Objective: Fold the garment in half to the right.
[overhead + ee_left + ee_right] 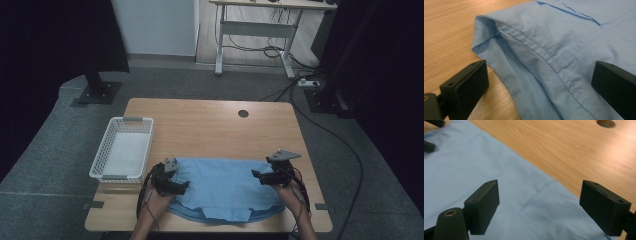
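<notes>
Both tongs [186, 186] [254, 175] gape apart over the blue shirt [222, 187]; seemingly no label.

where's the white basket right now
In the high view the white basket sits on the table's left edge, just beyond the left claw and apart from the blue shirt to its right.
</notes>
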